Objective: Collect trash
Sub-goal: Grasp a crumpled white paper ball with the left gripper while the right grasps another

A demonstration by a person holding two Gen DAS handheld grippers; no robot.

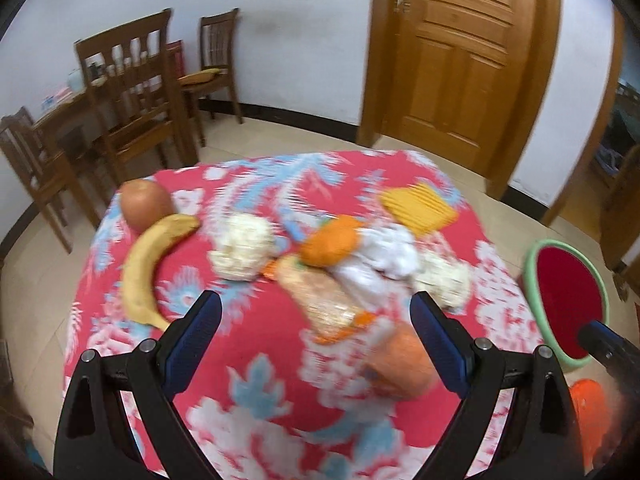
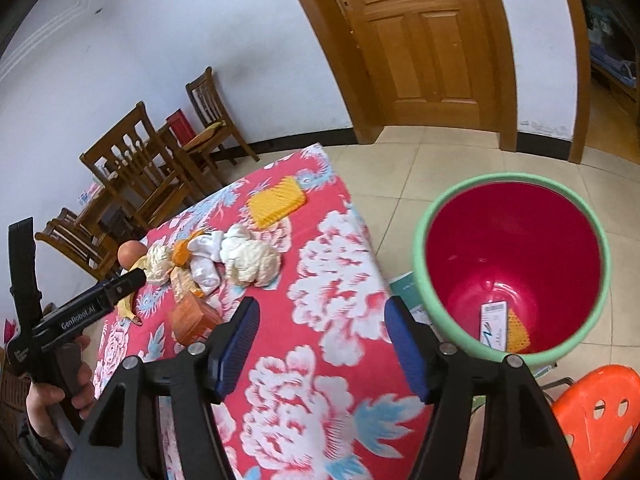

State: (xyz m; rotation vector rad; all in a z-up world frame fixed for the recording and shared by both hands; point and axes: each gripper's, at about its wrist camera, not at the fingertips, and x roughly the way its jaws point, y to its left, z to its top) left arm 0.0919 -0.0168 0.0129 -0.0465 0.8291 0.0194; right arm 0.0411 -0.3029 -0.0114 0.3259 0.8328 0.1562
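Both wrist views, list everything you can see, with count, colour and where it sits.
Tablecloth: one, red floral, over the table.
Bin: one, green rim, red inside, on the floor beside the table, scraps at its bottom.
Banana: one, yellow, left side.
Apple: one, reddish, behind the banana.
Paper wads: several, white, centre.
Yellow ridged piece: one, far edge.
Small box: one, orange-brown, near edge.
Stool: one, orange, by the bin.
Chairs: several, brown, by the wall.
Left gripper: open, empty.
Right gripper: open, empty.
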